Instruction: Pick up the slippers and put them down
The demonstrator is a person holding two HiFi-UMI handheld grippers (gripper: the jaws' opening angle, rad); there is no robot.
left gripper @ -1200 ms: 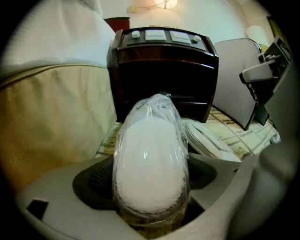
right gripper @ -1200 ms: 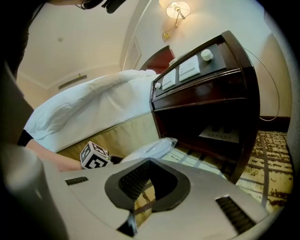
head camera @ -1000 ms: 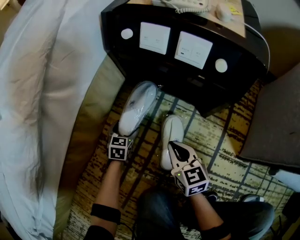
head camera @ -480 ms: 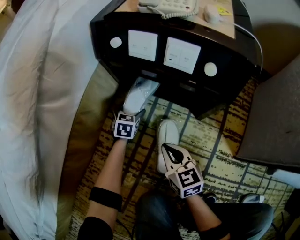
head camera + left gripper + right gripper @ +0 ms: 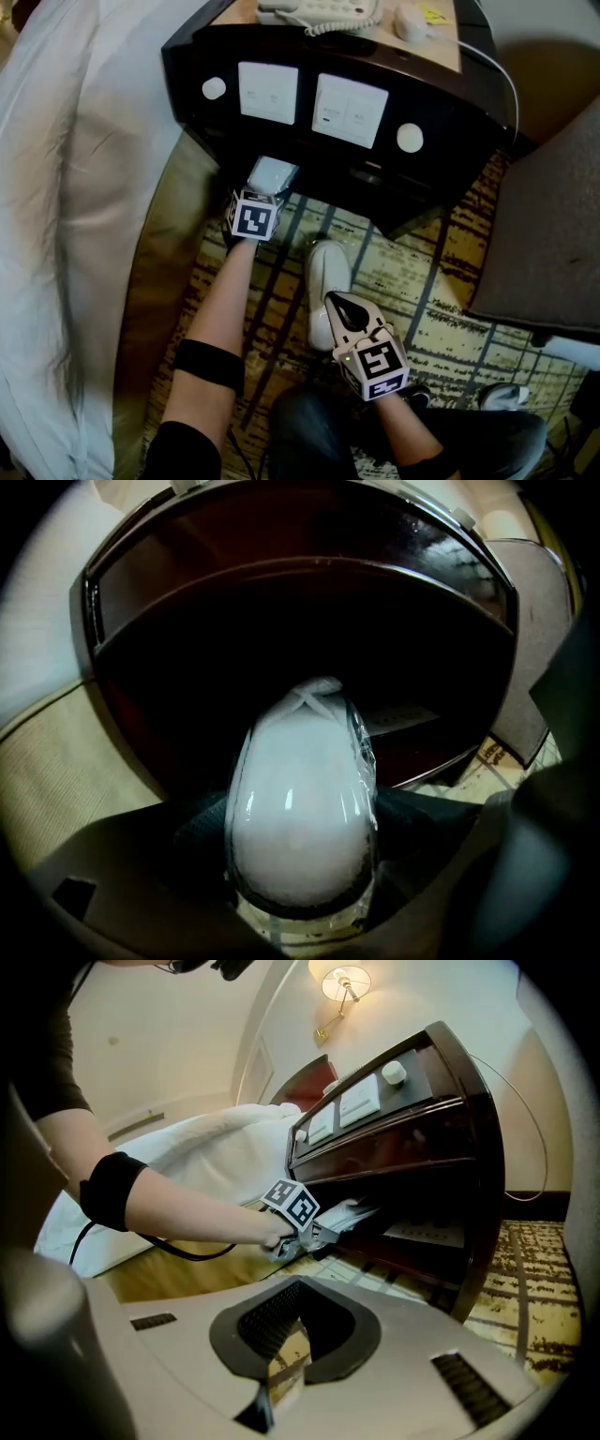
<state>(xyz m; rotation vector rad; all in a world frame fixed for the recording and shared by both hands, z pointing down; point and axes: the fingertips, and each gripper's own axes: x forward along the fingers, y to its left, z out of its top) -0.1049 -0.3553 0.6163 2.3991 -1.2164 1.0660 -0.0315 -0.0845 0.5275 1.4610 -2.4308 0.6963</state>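
Nearest the person, the right gripper (image 5: 335, 300) has its jaws pressed together on nothing, just over a white slipper (image 5: 328, 272) lying on the carpet (image 5: 441, 309) before the nightstand (image 5: 441, 103). Further on, the left gripper (image 5: 261, 192), spread wide, pinches a plastic-wrapped slipper (image 5: 302, 799), its toe at, perhaps inside, the nightstand's dark lower shelf. Neither slipper seems placed yet.

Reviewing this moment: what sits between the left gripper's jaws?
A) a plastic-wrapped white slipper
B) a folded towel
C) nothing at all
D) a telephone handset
A: in the left gripper view the plastic-wrapped white slipper fills the gap between the jaws of the left gripper, with both pads pressing its sides.
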